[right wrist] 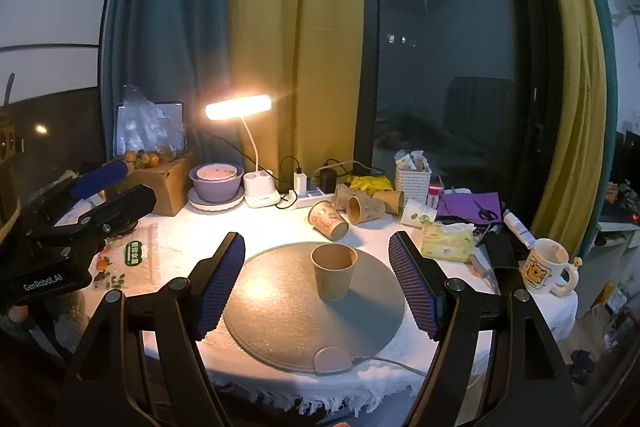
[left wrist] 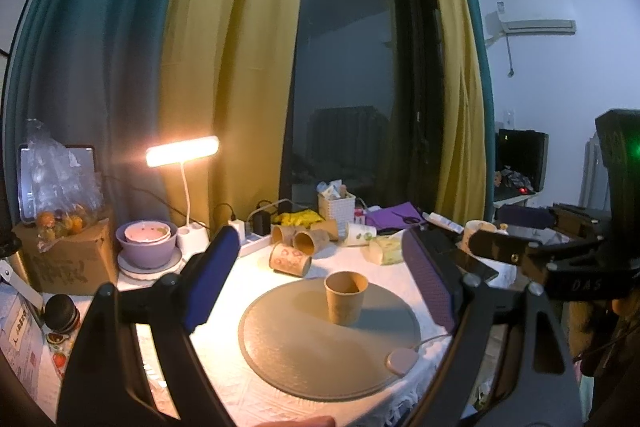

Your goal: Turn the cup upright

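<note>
A brown paper cup (left wrist: 345, 297) (right wrist: 333, 270) stands upright, mouth up, on a round grey mat (left wrist: 304, 359) (right wrist: 280, 311) on the white-clothed table. My left gripper (left wrist: 320, 267) is open and empty, held above the table in front of the cup. My right gripper (right wrist: 316, 271) is open and empty, with the cup seen between its blue-padded fingers (right wrist: 222, 277) but farther away. The right gripper also shows at the right edge of the left wrist view (left wrist: 520, 259), and the left gripper at the left edge of the right wrist view (right wrist: 100, 195).
Several paper cups lie on their sides behind the mat (left wrist: 290, 259) (right wrist: 328, 221). A lit desk lamp (right wrist: 239, 107), purple bowls (right wrist: 218, 183), a power strip (right wrist: 308, 197), a white basket (right wrist: 413, 181), a tissue pack (right wrist: 446, 245), a bear mug (right wrist: 546, 267) and a cardboard box (left wrist: 68, 259) ring the table.
</note>
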Demonstrator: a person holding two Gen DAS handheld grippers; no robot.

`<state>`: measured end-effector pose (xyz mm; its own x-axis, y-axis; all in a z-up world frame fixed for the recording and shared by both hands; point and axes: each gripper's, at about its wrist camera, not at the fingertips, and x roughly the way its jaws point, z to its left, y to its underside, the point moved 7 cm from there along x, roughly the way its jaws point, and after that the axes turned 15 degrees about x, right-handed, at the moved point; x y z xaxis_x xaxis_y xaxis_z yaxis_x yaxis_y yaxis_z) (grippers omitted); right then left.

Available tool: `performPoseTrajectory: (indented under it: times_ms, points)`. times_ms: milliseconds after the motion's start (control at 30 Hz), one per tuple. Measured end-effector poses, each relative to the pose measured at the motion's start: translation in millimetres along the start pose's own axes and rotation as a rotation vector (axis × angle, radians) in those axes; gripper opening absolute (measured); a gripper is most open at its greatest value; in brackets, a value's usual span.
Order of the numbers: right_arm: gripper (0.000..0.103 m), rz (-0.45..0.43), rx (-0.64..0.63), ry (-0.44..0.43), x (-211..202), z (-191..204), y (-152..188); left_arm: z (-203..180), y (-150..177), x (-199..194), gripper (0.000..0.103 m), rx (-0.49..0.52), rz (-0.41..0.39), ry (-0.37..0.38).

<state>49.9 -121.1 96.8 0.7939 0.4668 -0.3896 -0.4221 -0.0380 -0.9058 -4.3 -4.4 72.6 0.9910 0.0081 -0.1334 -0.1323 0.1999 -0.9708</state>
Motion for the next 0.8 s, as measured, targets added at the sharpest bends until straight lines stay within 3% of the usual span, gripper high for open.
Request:
performPoseTrajectory:
  times_ms: [800]
  points:
    - [0.077, 0.019, 0.002, -0.007, 4.8, 2.4, 6.6, 0.3, 2.8, 0.1, 0.085, -0.009, 0.006, 0.002]
